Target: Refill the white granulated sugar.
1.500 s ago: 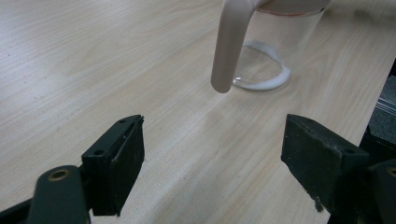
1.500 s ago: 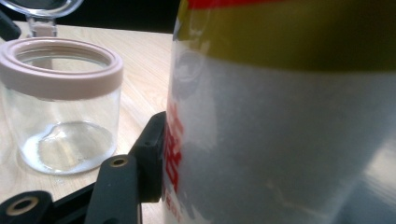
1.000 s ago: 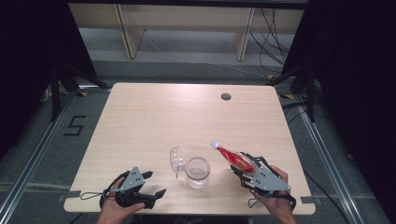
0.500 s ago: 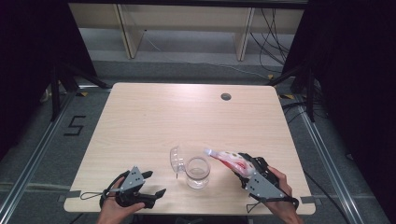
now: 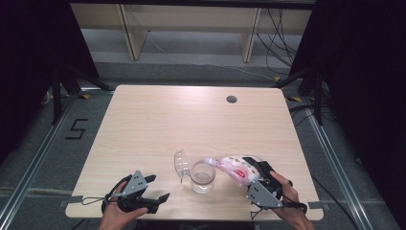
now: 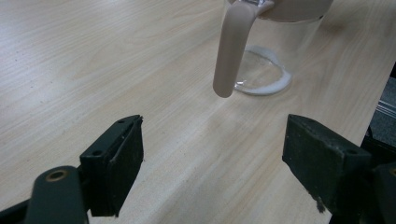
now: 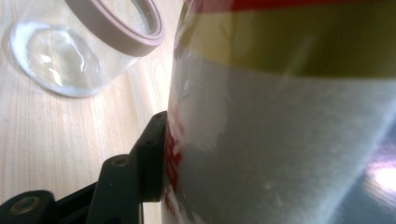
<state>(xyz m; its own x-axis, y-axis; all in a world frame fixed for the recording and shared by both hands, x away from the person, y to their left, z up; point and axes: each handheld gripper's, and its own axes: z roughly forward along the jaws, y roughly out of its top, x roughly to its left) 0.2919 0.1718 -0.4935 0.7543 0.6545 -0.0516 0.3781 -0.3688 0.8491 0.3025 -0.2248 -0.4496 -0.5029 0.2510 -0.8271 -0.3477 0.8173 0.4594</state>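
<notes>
The right tool (image 5: 253, 168), clamped on a red-and-white packet (image 5: 233, 167), has tipped its mouth over the glass jar (image 5: 202, 176), apparently ready to pour, while the left tool (image 5: 154, 188) rests open.

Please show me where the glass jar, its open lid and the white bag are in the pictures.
glass jar (image 5: 203, 178), high view, on its clear side wall.
open lid (image 5: 180, 163), high view, on its clear dome.
white bag (image 5: 233, 167), high view, on its printed middle.
</notes>
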